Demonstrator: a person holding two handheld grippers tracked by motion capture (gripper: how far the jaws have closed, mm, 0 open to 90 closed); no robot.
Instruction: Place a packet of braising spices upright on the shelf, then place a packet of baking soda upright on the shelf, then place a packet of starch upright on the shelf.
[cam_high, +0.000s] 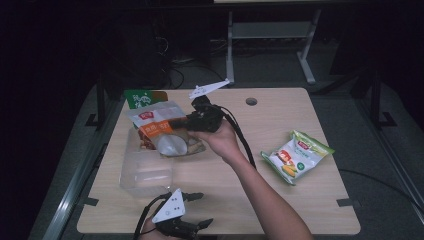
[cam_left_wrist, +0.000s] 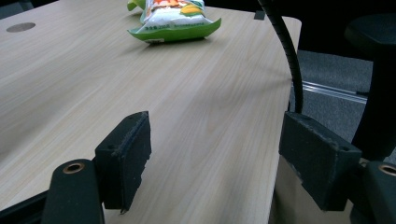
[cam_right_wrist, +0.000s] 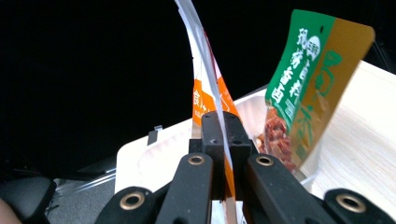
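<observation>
While the right gripper (cam_high: 176, 121) has its jaws clamped on the edge of an orange-and-white snack pouch (cam_high: 159, 129), that pouch hangs over the clear plastic tray (cam_high: 142, 175), partly above its far end. A green-and-gold packet (cam_right_wrist: 306, 88) stands in the tray's far end, just beside the pouch. The left gripper (cam_left_wrist: 212, 163) hovers near the tray's near corner, jaws spread wide and empty. Well right of the tray lies a green corn snack bag (cam_high: 296, 156).

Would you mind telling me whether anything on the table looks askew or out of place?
The green pouch leans tilted against the clear container's far wall instead of lying flat inside. Nothing looks spilled or torn.
</observation>
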